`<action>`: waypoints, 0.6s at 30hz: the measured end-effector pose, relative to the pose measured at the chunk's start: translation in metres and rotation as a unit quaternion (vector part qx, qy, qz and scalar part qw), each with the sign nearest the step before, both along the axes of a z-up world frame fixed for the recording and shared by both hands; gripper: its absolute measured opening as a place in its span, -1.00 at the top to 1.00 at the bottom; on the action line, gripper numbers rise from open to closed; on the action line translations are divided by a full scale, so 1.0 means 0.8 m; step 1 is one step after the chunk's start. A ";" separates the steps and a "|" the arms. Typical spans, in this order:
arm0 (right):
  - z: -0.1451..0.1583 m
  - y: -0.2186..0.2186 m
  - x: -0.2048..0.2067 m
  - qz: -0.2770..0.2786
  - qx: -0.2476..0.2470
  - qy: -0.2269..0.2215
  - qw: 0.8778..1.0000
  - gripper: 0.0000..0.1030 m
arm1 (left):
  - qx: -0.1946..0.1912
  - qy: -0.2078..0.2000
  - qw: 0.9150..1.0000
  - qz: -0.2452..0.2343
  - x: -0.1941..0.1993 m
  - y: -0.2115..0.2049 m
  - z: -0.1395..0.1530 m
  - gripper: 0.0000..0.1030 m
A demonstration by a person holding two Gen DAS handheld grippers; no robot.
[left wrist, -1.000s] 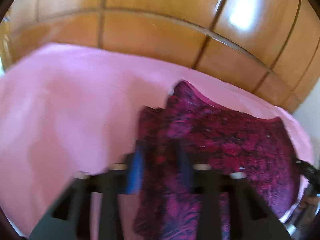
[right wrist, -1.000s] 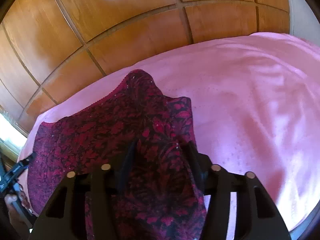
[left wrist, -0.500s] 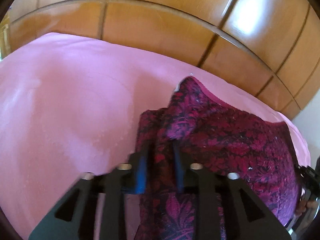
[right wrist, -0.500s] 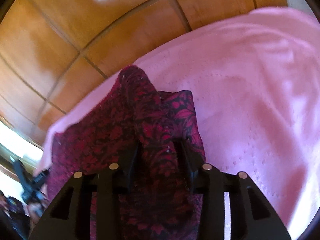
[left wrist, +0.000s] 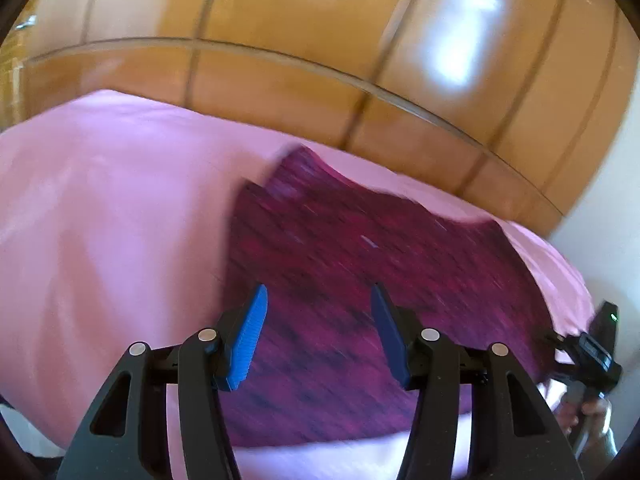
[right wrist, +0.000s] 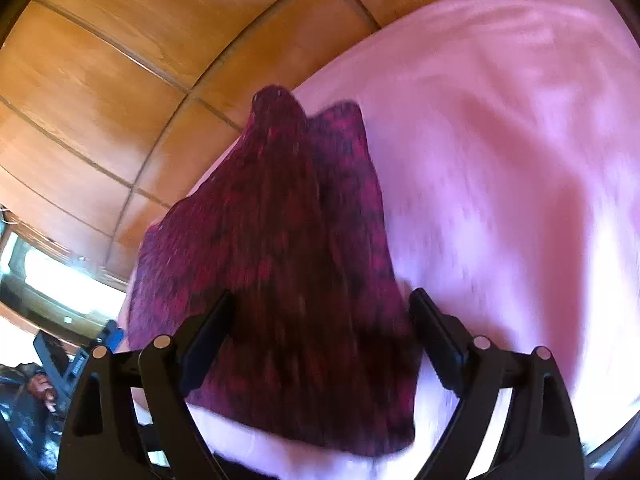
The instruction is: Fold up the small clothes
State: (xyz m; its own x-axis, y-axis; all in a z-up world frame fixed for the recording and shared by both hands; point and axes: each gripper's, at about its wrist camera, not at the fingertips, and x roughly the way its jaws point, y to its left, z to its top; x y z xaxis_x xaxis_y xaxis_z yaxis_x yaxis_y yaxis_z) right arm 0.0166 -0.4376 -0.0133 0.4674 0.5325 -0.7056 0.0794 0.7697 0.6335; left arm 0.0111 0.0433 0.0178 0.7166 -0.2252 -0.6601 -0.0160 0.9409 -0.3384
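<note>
A dark red and black patterned garment (left wrist: 360, 272) lies folded on a pink sheet (left wrist: 100, 220); it also shows in the right wrist view (right wrist: 288, 248). My left gripper (left wrist: 318, 312) is open above the garment's near left part, holding nothing. My right gripper (right wrist: 320, 320) is open above the garment's near edge, holding nothing. The right gripper appears at the far right of the left wrist view (left wrist: 596, 356). Both views are motion-blurred.
The pink sheet (right wrist: 520, 160) covers a bed. A glossy wooden panelled wall (left wrist: 320, 60) stands right behind it, also in the right wrist view (right wrist: 140, 60). A bright window (right wrist: 44, 268) is at the left.
Both grippers were shut on the garment's cloth; now both have opened and let it go, and the garment lies on the sheet. Both cameras have pulled back and up.
</note>
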 end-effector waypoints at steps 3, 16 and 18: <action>-0.003 0.000 -0.017 0.010 0.009 -0.004 1.000 -0.66 | 0.013 0.014 0.999 -0.042 -0.005 -0.038 -0.012 -0.02; 0.063 0.027 -0.016 0.041 0.053 -0.057 0.996 0.42 | 0.003 0.053 0.996 -0.073 0.015 -0.056 -0.042 -0.02; 0.088 0.043 -0.011 0.057 0.053 -0.078 0.994 0.44 | -0.029 0.053 0.996 -0.068 0.013 -0.047 -0.044 -0.02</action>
